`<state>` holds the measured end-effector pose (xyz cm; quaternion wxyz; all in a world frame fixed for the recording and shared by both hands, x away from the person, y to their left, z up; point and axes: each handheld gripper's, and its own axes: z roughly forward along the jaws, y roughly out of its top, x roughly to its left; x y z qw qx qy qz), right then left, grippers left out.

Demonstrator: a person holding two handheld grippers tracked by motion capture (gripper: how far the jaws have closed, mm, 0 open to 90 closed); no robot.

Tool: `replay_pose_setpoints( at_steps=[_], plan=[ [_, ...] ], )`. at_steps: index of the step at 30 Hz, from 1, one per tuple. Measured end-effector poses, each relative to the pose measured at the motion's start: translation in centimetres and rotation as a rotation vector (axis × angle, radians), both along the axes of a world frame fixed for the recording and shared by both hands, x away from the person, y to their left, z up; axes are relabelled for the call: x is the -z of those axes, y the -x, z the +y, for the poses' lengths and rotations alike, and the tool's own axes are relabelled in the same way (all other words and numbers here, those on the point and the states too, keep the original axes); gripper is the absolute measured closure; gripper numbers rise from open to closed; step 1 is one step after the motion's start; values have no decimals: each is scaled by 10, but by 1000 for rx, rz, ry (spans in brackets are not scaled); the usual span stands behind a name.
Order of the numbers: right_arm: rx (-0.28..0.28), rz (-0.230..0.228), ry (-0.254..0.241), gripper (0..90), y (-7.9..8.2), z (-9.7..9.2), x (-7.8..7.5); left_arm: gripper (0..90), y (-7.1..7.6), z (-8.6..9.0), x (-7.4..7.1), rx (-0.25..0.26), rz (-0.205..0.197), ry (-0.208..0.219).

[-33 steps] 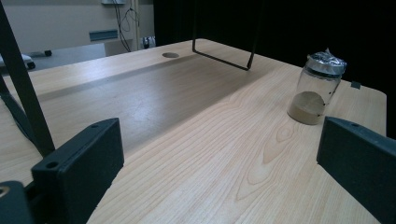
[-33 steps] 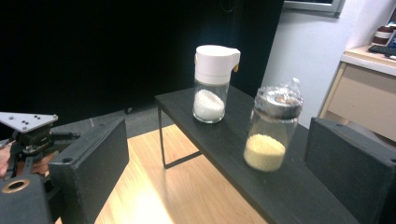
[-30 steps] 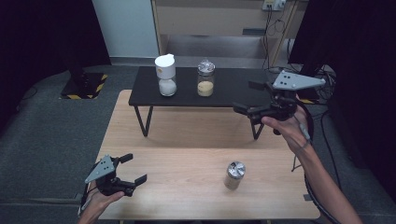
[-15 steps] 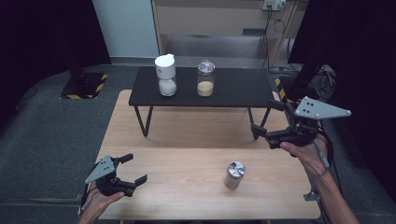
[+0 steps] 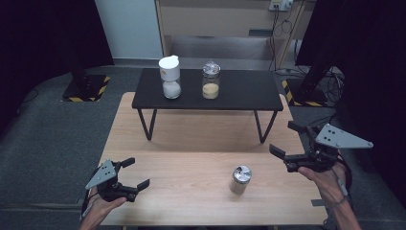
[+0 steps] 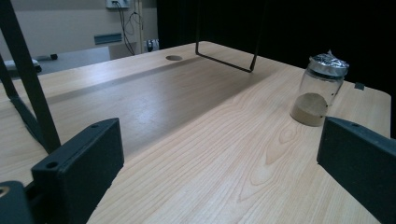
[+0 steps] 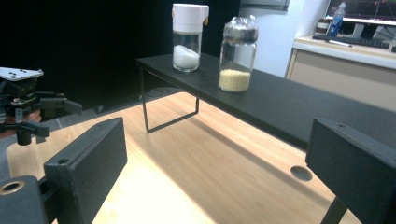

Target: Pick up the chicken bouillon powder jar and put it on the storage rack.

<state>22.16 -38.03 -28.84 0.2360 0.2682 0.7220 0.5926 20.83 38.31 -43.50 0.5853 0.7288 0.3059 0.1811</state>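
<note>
right hand-held gripper (image 5: 289, 140) lowered toward jar (image 5: 240, 179), spread | left hand-held gripper (image 5: 135, 173) unmoved, spread

Bare light wooden tabletop (image 5: 191, 158) between my two grippers; only the small glass jar with a foil-wrapped lid (image 5: 240, 179) stands on it, nearer my right gripper (image 5: 286, 143), with open wood all around. My left gripper (image 5: 135, 173), jaws wide, has a clear run to it. Farther back, the low black shelf on thin wire legs (image 5: 239, 91) spans the table; a white-capped shaker (image 5: 170, 76) and a glass jar of yellow grains (image 5: 210, 80) stand apart on top.
</note>
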Motion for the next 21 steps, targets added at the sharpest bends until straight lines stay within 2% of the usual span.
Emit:
replay_pose_setpoints(
  at_steps=[16, 21],
  plan=[
    [100, 51, 0, 58, 35, -14, 42, 0, 3, 1, -1, -14, -9, -5],
    [109, 59, 23, 58, 41, -12, 53, 0, 4, 1, -1, -16, -12, -5]
  ],
)
